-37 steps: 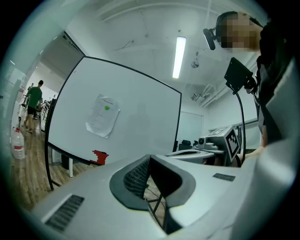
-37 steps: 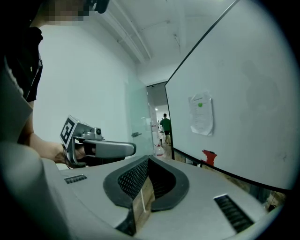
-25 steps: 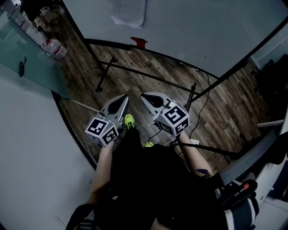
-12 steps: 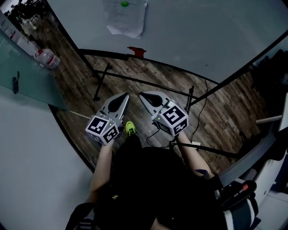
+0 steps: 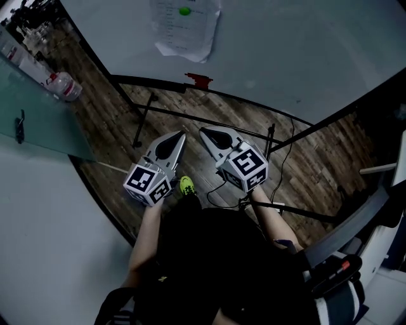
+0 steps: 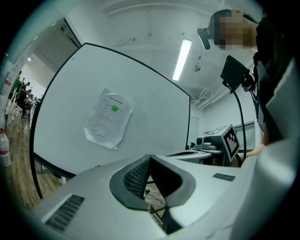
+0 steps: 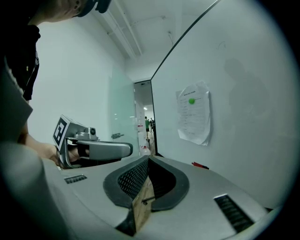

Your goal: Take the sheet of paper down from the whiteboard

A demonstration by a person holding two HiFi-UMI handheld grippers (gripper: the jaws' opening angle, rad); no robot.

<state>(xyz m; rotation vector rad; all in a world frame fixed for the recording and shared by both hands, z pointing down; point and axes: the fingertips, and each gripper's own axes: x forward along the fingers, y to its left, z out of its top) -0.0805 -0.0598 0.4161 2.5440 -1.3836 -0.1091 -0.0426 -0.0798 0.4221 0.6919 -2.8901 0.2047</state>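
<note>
A printed sheet of paper (image 5: 188,28) hangs on the whiteboard (image 5: 304,51), held by a round green magnet (image 5: 184,11); its lower corner curls. The paper (image 6: 108,119) sits ahead and up-left in the left gripper view, and the paper (image 7: 193,112) is up-right in the right gripper view. My left gripper (image 5: 183,134) and right gripper (image 5: 202,132) are side by side, shut and empty, pointing at the board, well short of the paper.
A red marker (image 5: 198,79) lies on the board's tray. The black stand legs (image 5: 190,117) and a cable (image 5: 288,143) cross the wood floor. A glass partition (image 5: 32,114) and a bottle (image 5: 63,86) are at left. An office chair (image 5: 355,241) is at right.
The person has stepped toward the whiteboard with both grippers; the paper and its green magnet have come further into view at the top. Both jaws stay shut.
</note>
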